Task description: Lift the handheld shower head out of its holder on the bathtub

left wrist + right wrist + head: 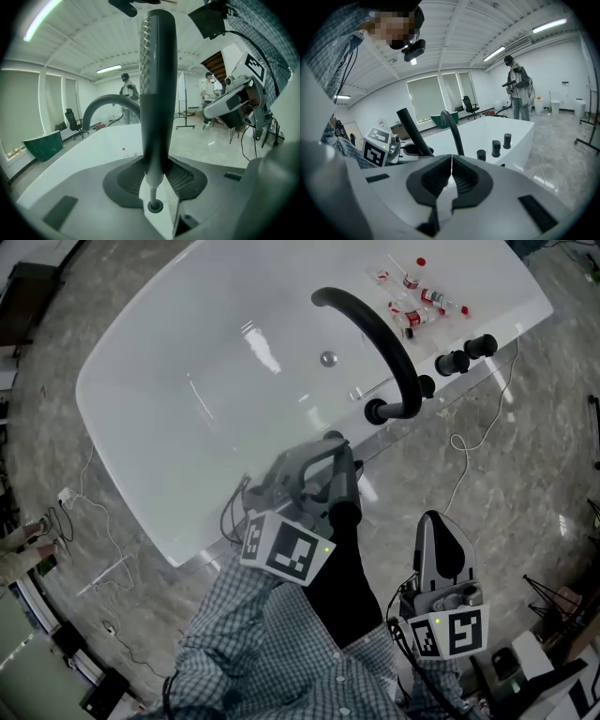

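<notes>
The handheld shower head (345, 563) is a dark stick that stands up toward me, clear of the white bathtub's rim (309, 493). My left gripper (339, 465) is shut on its lower end. In the left gripper view the shower head (157, 84) rises upright between the pads, perforated face to the left, with its hose fitting (154, 205) below; the left gripper (157, 173) clamps it. My right gripper (437, 523) hangs over the floor to the right, shut and empty. In the right gripper view the right gripper (451, 173) has its pads together, and the shower head (413, 132) shows at the left.
A black arched faucet (380, 334) and three black knobs (453, 362) stand on the tub's near rim. Several small bottles (417, 298) lie on the far end. Cables (473, 442) run over the marble floor. A person (516, 89) stands in the background.
</notes>
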Demonstrator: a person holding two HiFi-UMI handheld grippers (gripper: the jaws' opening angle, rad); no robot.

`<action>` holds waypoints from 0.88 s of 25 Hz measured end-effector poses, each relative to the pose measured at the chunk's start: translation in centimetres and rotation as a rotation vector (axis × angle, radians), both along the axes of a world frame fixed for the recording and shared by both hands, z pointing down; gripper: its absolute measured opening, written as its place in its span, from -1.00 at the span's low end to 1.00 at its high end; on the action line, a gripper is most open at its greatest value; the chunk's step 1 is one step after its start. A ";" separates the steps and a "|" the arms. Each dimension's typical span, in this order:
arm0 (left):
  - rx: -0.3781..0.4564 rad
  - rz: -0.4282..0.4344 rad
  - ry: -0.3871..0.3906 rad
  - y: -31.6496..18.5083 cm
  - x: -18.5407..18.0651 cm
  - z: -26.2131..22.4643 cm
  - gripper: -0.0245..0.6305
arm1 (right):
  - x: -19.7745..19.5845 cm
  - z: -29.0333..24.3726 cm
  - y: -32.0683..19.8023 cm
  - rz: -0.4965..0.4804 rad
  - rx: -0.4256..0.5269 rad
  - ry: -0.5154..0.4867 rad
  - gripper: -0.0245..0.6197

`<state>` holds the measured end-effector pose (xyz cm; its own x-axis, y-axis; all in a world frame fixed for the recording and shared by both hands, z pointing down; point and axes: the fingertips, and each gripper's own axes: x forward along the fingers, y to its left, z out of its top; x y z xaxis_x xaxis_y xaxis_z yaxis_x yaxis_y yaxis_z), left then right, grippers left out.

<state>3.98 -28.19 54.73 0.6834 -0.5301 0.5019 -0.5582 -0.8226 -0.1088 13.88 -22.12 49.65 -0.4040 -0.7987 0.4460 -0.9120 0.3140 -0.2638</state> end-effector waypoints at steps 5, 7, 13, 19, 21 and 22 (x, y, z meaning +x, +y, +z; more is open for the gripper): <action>0.003 -0.001 0.002 0.0 0.3 -2.7 -0.49 | 0.5 -2.0 0.2 0.006 0.018 0.002 -0.87; 0.006 -0.009 0.005 0.1 0.3 -3.8 -0.49 | 0.5 -2.9 0.2 0.004 0.030 0.001 -0.87; 0.007 -0.022 0.017 0.7 0.5 -6.8 -0.49 | 0.9 -6.0 -0.2 0.006 0.082 0.011 -0.87; 0.013 -0.031 0.028 1.5 0.0 -9.8 -0.49 | 1.0 -8.9 -0.5 0.006 0.131 0.029 -0.87; 0.011 -0.035 0.031 1.7 -0.2 -10.7 -0.49 | 1.1 -9.9 -0.5 0.007 0.143 0.037 -0.87; 0.007 -0.038 0.034 1.8 -0.3 -11.2 -0.49 | 1.2 -10.3 -0.6 0.008 0.150 0.040 -0.87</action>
